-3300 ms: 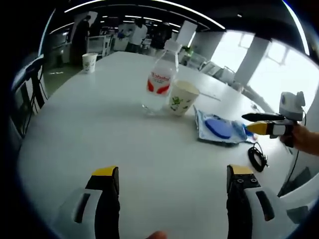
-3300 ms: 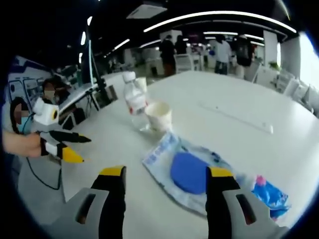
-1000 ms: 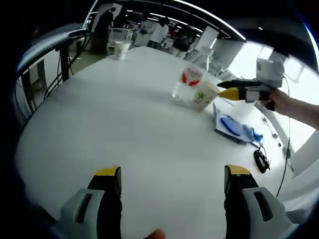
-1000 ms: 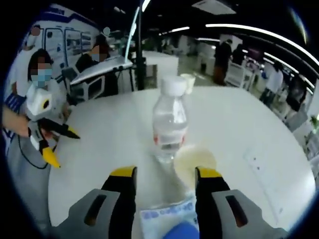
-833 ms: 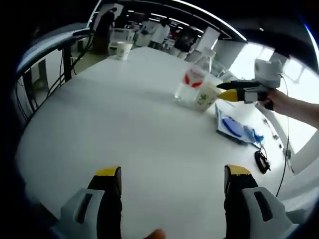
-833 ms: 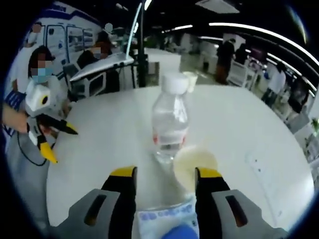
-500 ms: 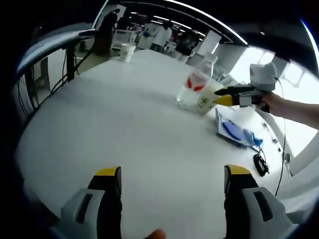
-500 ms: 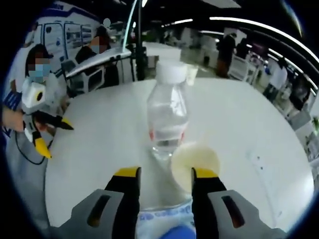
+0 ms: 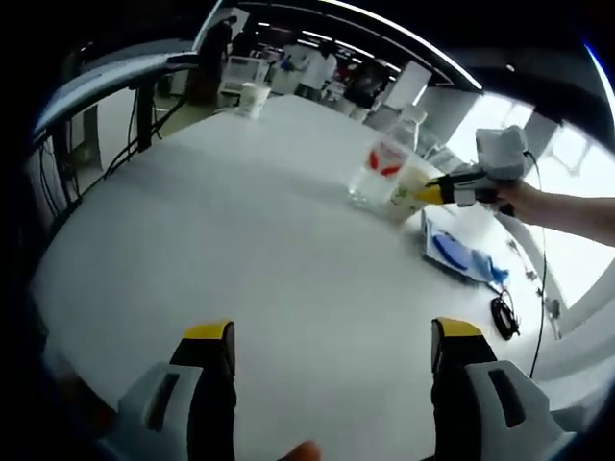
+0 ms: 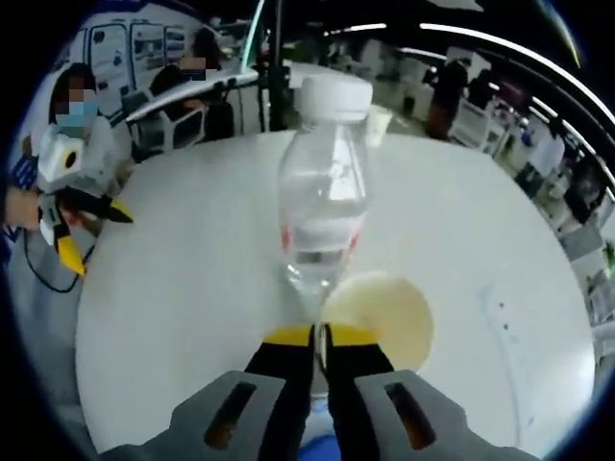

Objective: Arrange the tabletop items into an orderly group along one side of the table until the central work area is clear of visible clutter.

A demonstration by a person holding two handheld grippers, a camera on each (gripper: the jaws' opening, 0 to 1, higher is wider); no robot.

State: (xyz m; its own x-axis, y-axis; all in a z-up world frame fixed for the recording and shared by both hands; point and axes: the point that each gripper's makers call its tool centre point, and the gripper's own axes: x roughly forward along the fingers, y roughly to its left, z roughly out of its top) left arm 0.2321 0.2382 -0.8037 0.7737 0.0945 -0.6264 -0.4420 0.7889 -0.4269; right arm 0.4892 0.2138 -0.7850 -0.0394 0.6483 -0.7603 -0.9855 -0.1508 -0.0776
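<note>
the cup (image 10: 377, 320) is standing on the counter (image 10: 173, 279) touching the upright bottle (image 10: 323, 197), dead ahead of the right hand-held gripper (image 10: 318, 338), whose jaws are pinching its near rim. the left hand-held gripper (image 9: 327, 336) is hanging wide open, empty, well apart.

A clear, glossy plastic bottle (image 10: 322, 211) with white cap stands beside a matt cream paper cup (image 10: 382, 315) on the smooth white table (image 10: 173, 288).
</note>
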